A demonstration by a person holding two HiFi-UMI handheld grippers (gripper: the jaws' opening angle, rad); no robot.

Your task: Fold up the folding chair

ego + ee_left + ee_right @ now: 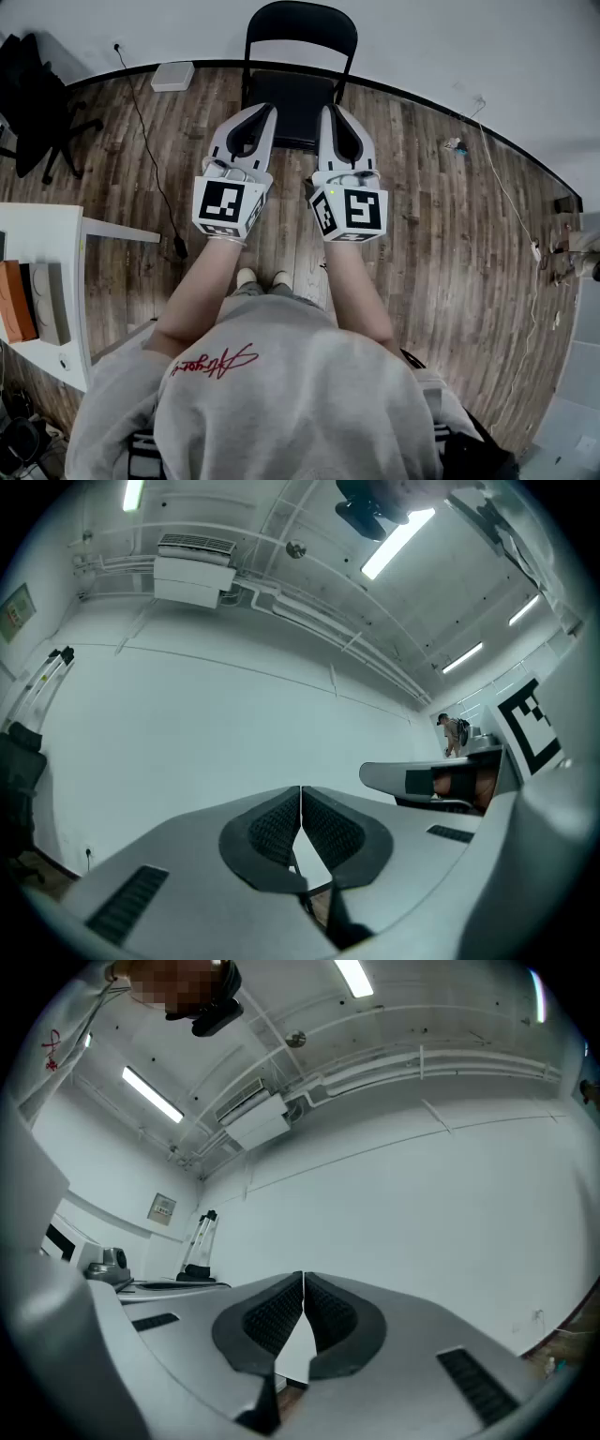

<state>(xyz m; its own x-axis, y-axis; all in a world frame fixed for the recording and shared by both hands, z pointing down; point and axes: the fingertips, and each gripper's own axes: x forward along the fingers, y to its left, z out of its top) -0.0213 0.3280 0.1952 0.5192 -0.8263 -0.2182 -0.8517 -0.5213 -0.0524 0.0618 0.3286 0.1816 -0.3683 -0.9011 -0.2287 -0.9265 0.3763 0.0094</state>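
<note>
A black folding chair [298, 66] stands unfolded against the white wall, its seat facing me. In the head view my left gripper [261, 111] and my right gripper [327, 112] are held side by side in front of the seat, apart from it. Both point slightly upward. In the left gripper view the left gripper [301, 791] has its black pads pressed together with nothing between them. The right gripper [303, 1279] looks the same in the right gripper view, shut and empty. Both gripper views show mostly white wall and ceiling.
A black office chair [37, 98] stands at the far left. A white table [52, 281] with orange and grey items sits at the left edge. A black cable [150, 150] runs across the wooden floor. More cables and small items [459, 145] lie to the right.
</note>
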